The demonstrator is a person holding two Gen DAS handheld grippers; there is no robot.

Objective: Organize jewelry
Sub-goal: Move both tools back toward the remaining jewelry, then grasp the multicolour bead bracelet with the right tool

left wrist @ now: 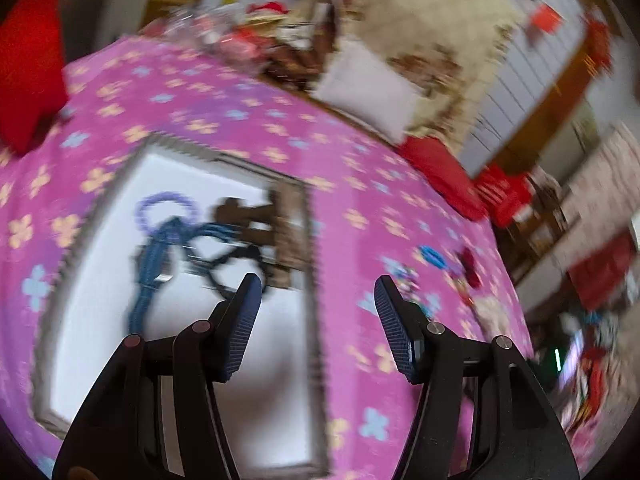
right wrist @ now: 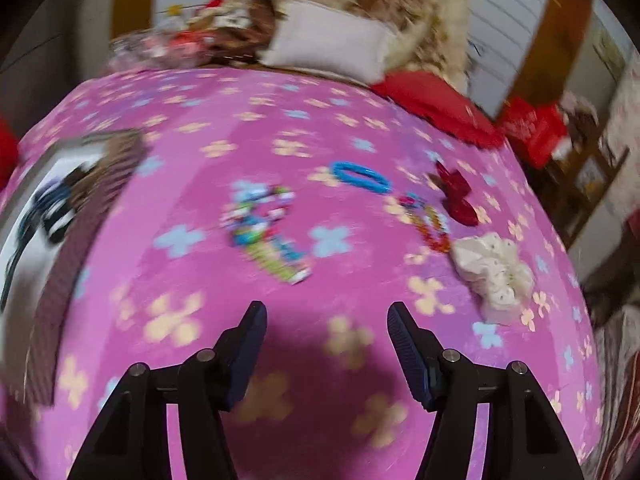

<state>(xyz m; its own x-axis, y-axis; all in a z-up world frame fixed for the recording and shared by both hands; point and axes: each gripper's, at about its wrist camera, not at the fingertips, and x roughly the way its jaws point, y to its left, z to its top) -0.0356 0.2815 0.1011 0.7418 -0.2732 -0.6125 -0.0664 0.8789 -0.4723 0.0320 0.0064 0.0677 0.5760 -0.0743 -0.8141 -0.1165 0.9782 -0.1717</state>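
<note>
Both tongs are released, with nothing between their fingers. The left gripper (left wrist: 318,286) hangs over the right edge of a white-lined tray (left wrist: 200,360), where a purple bead ring (left wrist: 166,210) and blue cords (left wrist: 154,272) lie ahead and to its left. The right gripper (right wrist: 326,314) hovers above the pink flowered cloth (right wrist: 280,128); ahead of it lie a multicoloured bead piece (right wrist: 264,228), a blue ring (right wrist: 360,176), a red clip (right wrist: 456,194) and, further right, a white scrunchie (right wrist: 494,274).

Left hand-held gripper (left wrist: 318,286) — right hand-held gripper (right wrist: 327,312) — agape, empty.
</note>
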